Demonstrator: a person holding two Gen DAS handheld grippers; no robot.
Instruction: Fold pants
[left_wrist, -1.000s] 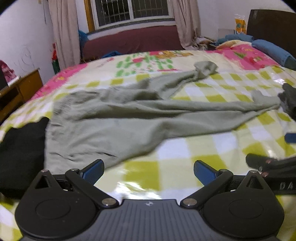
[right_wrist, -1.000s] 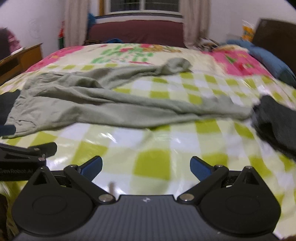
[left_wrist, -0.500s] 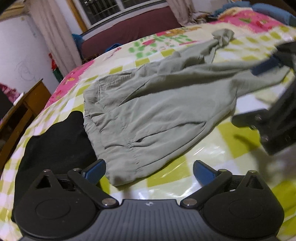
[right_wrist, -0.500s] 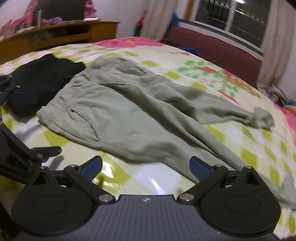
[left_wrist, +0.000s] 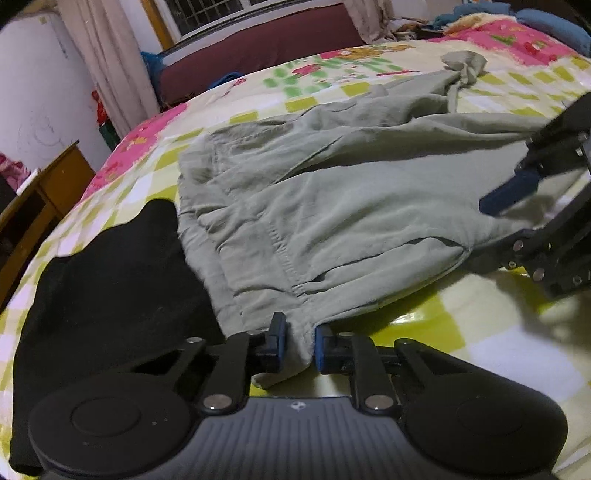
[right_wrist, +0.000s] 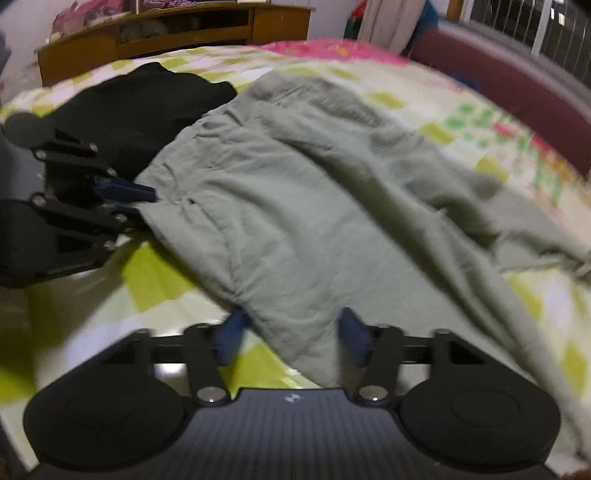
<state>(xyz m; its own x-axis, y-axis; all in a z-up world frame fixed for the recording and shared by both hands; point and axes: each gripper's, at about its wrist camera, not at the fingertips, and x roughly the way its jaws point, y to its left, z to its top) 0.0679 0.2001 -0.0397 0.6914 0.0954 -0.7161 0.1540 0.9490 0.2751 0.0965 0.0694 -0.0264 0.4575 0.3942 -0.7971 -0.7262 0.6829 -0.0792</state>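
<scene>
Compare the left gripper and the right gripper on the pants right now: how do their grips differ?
The left gripper has pinched shut on the waistband corner of the green pants, beside the black garment; the right gripper stands wider, fabric between its jaws, its pads not plainly pressing. The left sits at the waist, the right further along the near edge. Both have just been closing on the same edge.

On my left, a black garment (left_wrist: 110, 288) lies touching the pants (left_wrist: 332, 206) at the waistband, crowding that side. The checkered bed cover (left_wrist: 461, 332) between my two claws is bare. A wooden cabinet (right_wrist: 177, 33) stands beyond the bed's edge.
</scene>
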